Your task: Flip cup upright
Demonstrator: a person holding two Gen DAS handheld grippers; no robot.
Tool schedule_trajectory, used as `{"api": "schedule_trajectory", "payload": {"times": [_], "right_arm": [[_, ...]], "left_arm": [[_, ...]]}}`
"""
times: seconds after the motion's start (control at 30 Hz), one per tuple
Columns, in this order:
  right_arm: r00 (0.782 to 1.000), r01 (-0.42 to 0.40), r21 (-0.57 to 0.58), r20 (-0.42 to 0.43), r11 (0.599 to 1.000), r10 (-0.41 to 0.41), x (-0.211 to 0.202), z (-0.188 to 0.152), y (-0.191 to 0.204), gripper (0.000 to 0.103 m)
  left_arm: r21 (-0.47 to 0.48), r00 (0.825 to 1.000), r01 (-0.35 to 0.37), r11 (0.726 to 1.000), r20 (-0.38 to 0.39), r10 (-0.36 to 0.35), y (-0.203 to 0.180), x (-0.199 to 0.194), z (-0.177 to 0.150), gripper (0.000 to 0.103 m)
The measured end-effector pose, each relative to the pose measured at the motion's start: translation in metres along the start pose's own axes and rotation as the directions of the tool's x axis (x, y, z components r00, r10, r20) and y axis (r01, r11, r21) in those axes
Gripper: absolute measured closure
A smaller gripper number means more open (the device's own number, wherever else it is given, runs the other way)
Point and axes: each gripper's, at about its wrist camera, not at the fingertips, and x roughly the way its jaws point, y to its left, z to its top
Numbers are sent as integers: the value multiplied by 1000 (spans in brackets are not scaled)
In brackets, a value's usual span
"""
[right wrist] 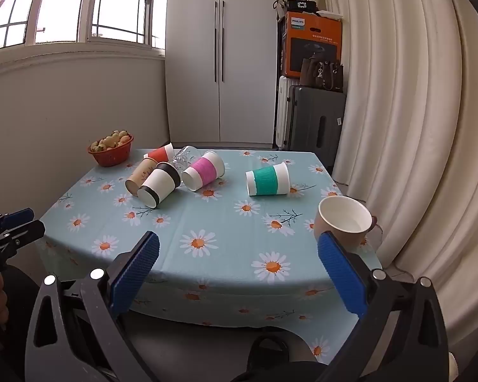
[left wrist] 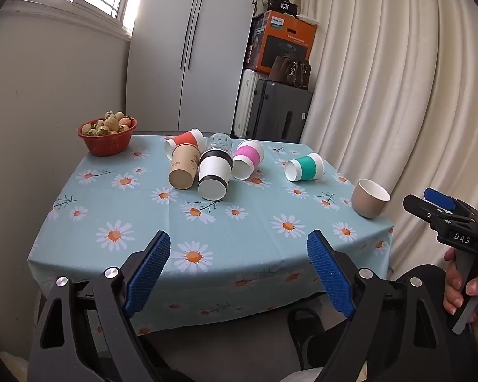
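Several cups lie on their sides on the blue daisy tablecloth point(left wrist: 137, 210): a teal-banded cup point(left wrist: 304, 166) point(right wrist: 267, 179), a pink-banded cup point(left wrist: 248, 159) point(right wrist: 203, 170), a white cup with black bands point(left wrist: 215, 174) point(right wrist: 160, 184), a brown paper cup point(left wrist: 184, 167) point(right wrist: 140, 175), a red cup point(left wrist: 184, 141) point(right wrist: 157, 153) and a clear glass point(left wrist: 220, 142) point(right wrist: 184, 156). A beige cup point(left wrist: 370, 198) point(right wrist: 344, 221) stands upright at the table's right edge. My left gripper point(left wrist: 239, 267) is open and empty before the table's front edge. My right gripper point(right wrist: 239, 267) is open and empty, its right finger just below the beige cup.
A red bowl of strawberries point(left wrist: 106, 135) point(right wrist: 111, 149) stands at the far left corner. Suitcases and an orange box point(left wrist: 282, 43) stand behind the table. A cream curtain point(left wrist: 398, 95) hangs at the right. A white wardrobe point(right wrist: 221, 57) is at the back.
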Motion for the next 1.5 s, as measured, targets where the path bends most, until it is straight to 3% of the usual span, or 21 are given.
{"api": "schedule_trajectory", "payload": {"times": [1.5], "right_arm": [[999,-17,11,-34,1000,18,6,-2,0,4]], "left_arm": [[2,1000,0,1000,-8,0,2,3,-3,17]]}}
